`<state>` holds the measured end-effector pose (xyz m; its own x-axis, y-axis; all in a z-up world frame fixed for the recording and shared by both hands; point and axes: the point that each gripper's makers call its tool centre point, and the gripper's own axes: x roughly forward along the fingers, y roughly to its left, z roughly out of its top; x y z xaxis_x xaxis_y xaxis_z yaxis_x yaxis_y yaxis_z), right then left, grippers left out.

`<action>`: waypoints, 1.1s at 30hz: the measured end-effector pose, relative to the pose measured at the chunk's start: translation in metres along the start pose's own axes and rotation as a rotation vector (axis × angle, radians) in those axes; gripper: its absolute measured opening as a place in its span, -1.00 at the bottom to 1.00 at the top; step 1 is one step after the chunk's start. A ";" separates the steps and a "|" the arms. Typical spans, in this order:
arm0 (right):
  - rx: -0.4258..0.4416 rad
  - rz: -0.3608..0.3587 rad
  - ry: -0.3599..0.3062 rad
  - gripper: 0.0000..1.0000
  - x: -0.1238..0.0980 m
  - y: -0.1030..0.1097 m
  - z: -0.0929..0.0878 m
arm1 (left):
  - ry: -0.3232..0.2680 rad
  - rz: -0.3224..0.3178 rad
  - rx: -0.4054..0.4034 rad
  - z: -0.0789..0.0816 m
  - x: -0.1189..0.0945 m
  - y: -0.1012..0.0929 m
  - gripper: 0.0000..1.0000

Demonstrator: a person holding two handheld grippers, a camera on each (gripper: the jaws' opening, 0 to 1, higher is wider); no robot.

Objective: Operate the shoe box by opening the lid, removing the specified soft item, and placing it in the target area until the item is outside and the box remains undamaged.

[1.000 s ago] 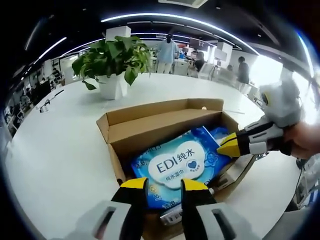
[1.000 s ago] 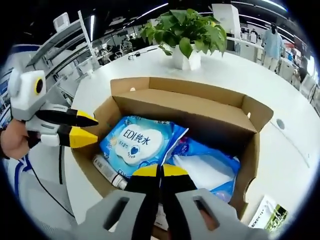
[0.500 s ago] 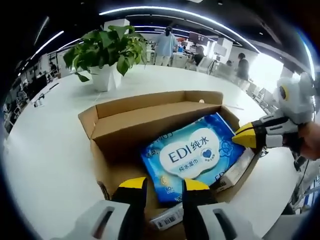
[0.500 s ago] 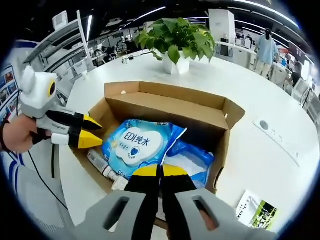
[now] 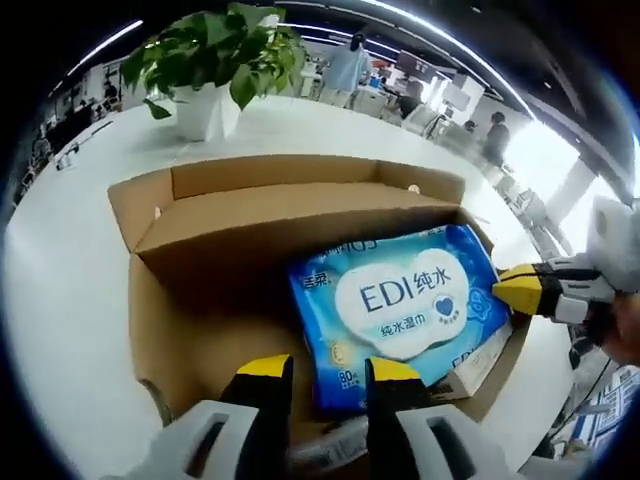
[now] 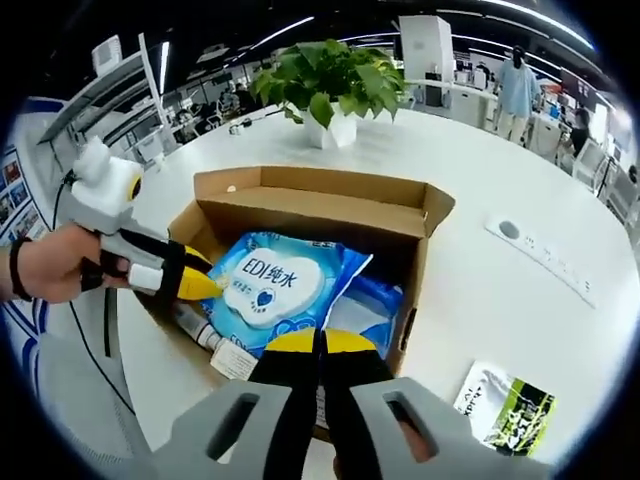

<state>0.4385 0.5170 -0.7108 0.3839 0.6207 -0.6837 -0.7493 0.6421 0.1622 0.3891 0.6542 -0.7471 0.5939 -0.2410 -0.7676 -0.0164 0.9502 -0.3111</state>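
While the cardboard shoe box sits open on the white table, we see the soft item, a blue pack of EDI wet wipes, lying flat inside it on top of the other contents. In the left gripper view the pack lies directly ahead of the left gripper, just beyond its yellow tips, with its long axis running from near left to far right across the box. We judge the left gripper the nearer one: in the right gripper view its tips sit at the pack's left edge, touching or just beside it. Its jaws stand narrowly apart, holding nothing. The right gripper hovers above the near rim of the box with its jaws pressed together, empty, and the pack lies just beyond them. A second blue pack lies under the first, to its right. A potted plant stands far on the table, and a green leaflet lies near right.
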 end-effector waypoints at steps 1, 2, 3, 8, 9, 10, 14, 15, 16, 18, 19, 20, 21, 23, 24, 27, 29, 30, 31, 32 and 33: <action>0.007 0.003 -0.002 -1.00 0.000 -0.001 -0.001 | 0.018 -0.002 0.001 -0.003 0.003 -0.001 -0.45; 0.018 0.008 -0.004 -1.00 -0.001 -0.001 -0.002 | 0.024 -0.009 -0.012 -0.004 0.005 -0.003 -0.47; 0.020 0.008 -0.006 -1.00 0.000 -0.001 -0.002 | 0.028 -0.017 -0.023 -0.004 0.006 -0.004 -0.50; 0.048 0.020 -0.019 -1.00 0.000 0.002 -0.001 | 0.029 -0.016 -0.038 -0.003 0.010 -0.009 -0.78; 0.050 0.023 -0.020 -1.00 0.000 0.002 -0.001 | 0.024 -0.011 -0.035 -0.002 0.009 -0.007 -0.86; 0.051 0.026 -0.022 -1.00 0.000 0.002 0.000 | 0.006 -0.008 -0.028 0.001 0.008 -0.006 -0.88; 0.092 0.041 -0.032 -1.00 -0.001 0.001 0.000 | -0.014 -0.035 -0.038 0.003 0.006 -0.007 -0.94; 0.110 0.042 -0.033 -1.00 0.000 0.000 -0.001 | -0.016 -0.037 -0.039 0.004 0.006 -0.007 -0.95; 0.126 0.044 -0.035 -1.00 0.000 0.000 -0.001 | -0.017 -0.036 -0.038 0.004 0.006 -0.007 -0.95; 0.137 0.045 -0.037 -1.00 0.000 -0.001 -0.001 | -0.022 -0.038 -0.023 0.005 0.005 -0.007 -0.96; 0.137 0.045 -0.035 -1.00 0.001 -0.001 -0.002 | -0.024 -0.039 -0.024 0.005 0.004 -0.008 -0.96; 0.128 0.039 -0.034 -1.00 0.002 -0.001 -0.002 | -0.027 -0.043 -0.027 0.006 0.003 -0.008 -0.96; 0.125 0.039 -0.033 -0.99 0.003 -0.001 -0.003 | -0.030 -0.046 -0.029 0.006 0.003 -0.008 -0.97; 0.126 0.044 -0.026 -0.96 0.006 0.001 -0.004 | -0.035 -0.049 -0.031 0.007 0.002 -0.008 -0.97; 0.125 0.040 -0.027 -0.97 0.006 0.001 -0.004 | -0.037 -0.051 -0.027 0.007 0.001 -0.009 -0.97; 0.141 0.042 -0.036 -1.00 0.004 0.004 -0.002 | -0.047 -0.051 -0.018 0.009 -0.004 -0.011 -0.97; 0.135 0.042 -0.037 -1.00 0.002 0.006 -0.001 | -0.057 -0.055 -0.012 0.010 -0.008 -0.012 -0.97; 0.130 0.043 -0.039 -1.00 0.002 0.005 -0.001 | -0.062 -0.057 -0.014 0.011 -0.009 -0.013 -0.97; 0.130 0.044 -0.039 -1.00 0.001 0.005 -0.001 | -0.068 -0.061 -0.019 0.012 -0.010 -0.013 -0.97; 0.136 0.045 -0.043 -1.00 -0.001 0.004 0.000 | -0.075 -0.065 -0.024 0.012 -0.012 -0.014 -0.98; 0.138 0.045 -0.051 -1.00 -0.003 0.004 0.002 | -0.079 -0.066 -0.023 0.013 -0.013 -0.016 -0.98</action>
<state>0.4350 0.5186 -0.7066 0.3811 0.6699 -0.6372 -0.6861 0.6669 0.2907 0.3920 0.6451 -0.7250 0.6562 -0.2858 -0.6984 0.0067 0.9277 -0.3733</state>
